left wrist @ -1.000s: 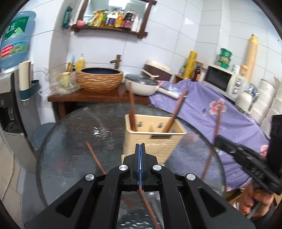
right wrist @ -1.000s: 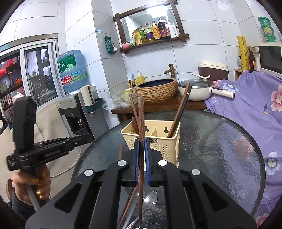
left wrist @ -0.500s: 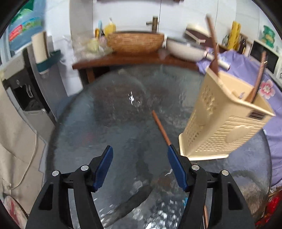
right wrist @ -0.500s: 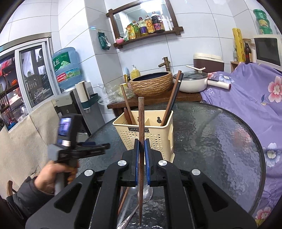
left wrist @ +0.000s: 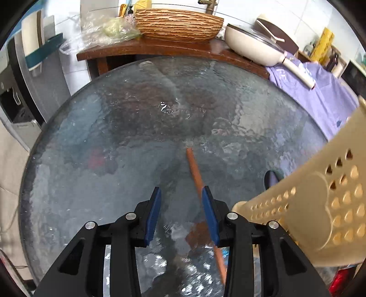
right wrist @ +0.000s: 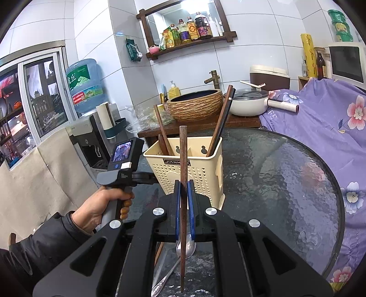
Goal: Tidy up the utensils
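Note:
My left gripper (left wrist: 180, 194) is open and empty, low over the glass table (left wrist: 114, 128). A reddish chopstick (left wrist: 194, 169) lies on the glass and runs under its right finger (left wrist: 209, 212). The cream utensil basket (left wrist: 320, 201) is close on the right. In the right wrist view my right gripper (right wrist: 183, 185) is shut on a dark wooden chopstick (right wrist: 183, 150), held upright in front of the basket (right wrist: 189, 169). The basket holds several chopsticks (right wrist: 220, 121). A metal spoon (right wrist: 186, 245) lies on the glass under this gripper. The left gripper's handle (right wrist: 123, 164) is at the left.
A wooden side table (left wrist: 160, 49) behind the glass table carries a woven basin (left wrist: 178, 21) and a white pan (left wrist: 251, 43). A purple flowered cloth (right wrist: 331, 128) covers things on the right. A water dispenser (right wrist: 87, 128) stands at the left.
My left gripper let go of its chopstick, opened, swung left of the basket and dropped low over the chopstick on the glass. My right gripper moved closer to the basket, still gripping its chopstick.

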Tool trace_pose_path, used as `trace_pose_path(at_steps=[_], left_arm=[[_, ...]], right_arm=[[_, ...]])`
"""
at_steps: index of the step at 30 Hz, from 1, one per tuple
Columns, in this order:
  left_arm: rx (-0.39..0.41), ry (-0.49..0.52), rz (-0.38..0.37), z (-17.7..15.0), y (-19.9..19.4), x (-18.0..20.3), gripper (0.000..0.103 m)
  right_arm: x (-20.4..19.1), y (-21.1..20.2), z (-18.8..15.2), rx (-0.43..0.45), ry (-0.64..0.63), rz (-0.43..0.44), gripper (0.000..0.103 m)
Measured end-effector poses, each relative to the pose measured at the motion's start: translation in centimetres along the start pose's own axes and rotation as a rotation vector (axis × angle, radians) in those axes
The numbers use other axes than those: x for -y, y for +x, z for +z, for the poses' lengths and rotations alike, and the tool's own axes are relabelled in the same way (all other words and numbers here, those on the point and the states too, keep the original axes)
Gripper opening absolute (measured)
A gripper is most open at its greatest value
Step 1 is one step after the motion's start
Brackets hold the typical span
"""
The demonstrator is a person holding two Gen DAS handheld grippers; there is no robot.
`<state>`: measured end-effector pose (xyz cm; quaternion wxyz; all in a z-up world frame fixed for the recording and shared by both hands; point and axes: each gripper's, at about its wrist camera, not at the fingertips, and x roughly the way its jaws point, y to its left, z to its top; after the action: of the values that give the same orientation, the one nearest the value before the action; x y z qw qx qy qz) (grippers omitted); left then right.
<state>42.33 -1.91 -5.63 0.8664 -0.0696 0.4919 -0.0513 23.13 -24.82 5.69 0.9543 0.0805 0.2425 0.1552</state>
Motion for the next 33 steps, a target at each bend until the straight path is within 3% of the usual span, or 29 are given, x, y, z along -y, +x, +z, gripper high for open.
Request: trace_pose_path(at_steps=[5, 16, 22, 27, 31, 33], left_arm=[[-0.007, -0.027, -0.035, 0.4, 0.6, -0.1, 0.034], [0.001, 0.021, 0.021, 0.6, 1.7, 0.4, 0.034], [-0.010, 0.024, 0.021, 0.6, 1.5, 0.3, 0.029], [-0.015, -0.033, -0.043, 0.8, 1.8, -0.1, 0.028], [0.000, -0.014, -0.014, 0.9, 1.9, 0.2, 0.028], [0.005, 0.047, 0.041, 0.6, 1.9, 1.0, 0.028]], right_arm=[[0.0, 0.3, -0.3, -0.009, 0.003, 0.003, 0.007], [-0.6, 0.8, -0.5, -0.016, 0.009, -0.001, 0.007], [-0.6, 0.8, -0.3, -0.010, 0.009, -0.007, 0.007], [-0.3, 0.7, -0.4, -0.011, 0.011, -0.010, 0.007], [-0.2, 0.8, -0.6, -0.014, 0.013, -0.013, 0.007], [-0.1, 0.8, -0.6, -0.015, 0.014, -0.011, 0.007]])
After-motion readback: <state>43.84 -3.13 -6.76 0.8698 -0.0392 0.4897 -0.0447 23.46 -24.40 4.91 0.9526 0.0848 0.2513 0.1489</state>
